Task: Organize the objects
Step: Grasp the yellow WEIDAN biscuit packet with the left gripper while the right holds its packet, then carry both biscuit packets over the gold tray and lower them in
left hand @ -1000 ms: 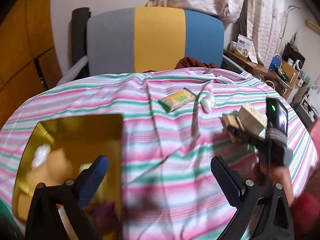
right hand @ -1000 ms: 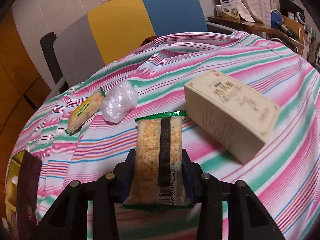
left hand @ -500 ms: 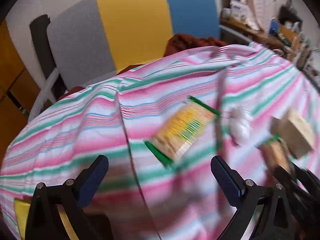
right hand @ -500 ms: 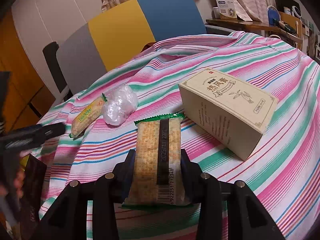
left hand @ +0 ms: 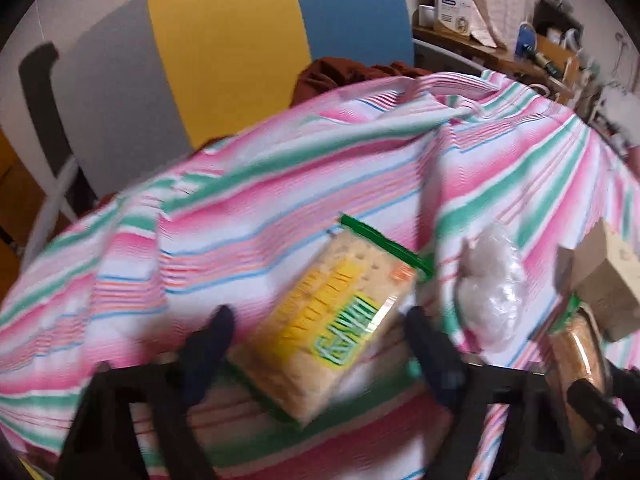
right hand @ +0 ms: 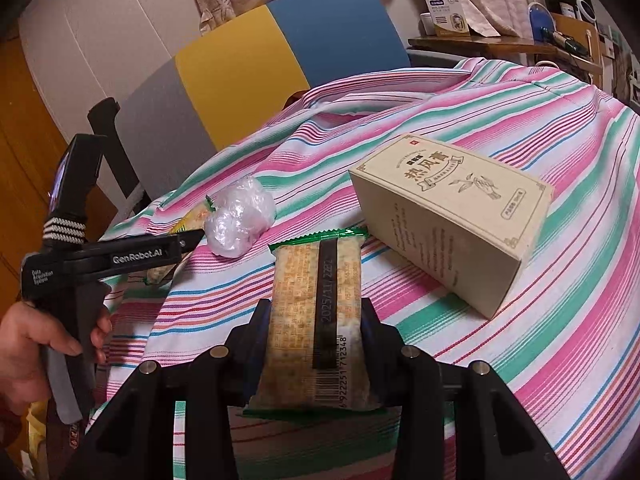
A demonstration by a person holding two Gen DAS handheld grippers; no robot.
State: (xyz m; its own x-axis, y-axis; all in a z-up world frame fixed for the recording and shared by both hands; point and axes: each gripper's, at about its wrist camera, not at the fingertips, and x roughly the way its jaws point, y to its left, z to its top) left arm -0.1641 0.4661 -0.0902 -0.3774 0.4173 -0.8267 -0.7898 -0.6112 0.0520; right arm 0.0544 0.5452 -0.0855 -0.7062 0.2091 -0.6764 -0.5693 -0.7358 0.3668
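Observation:
My left gripper is open, its blue-padded fingers on either side of a yellow-and-green cracker packet that lies on the striped cloth. From the right wrist view the left gripper reaches over that packet, mostly hiding it. My right gripper is shut on a second cracker packet, barcode side up, held just above the cloth; it also shows in the left wrist view. A crumpled clear plastic wad lies between the two packets. A beige box lies to the right.
The round table wears a pink, green and white striped cloth. A grey, yellow and blue chair back stands behind it. A cluttered shelf is at the far right. A hand holds the left gripper's handle.
My left gripper has swung away from the yellow bin and moved forward until its fingers straddle the yellow-and-green packet. My right gripper keeps its packet, nearly still.

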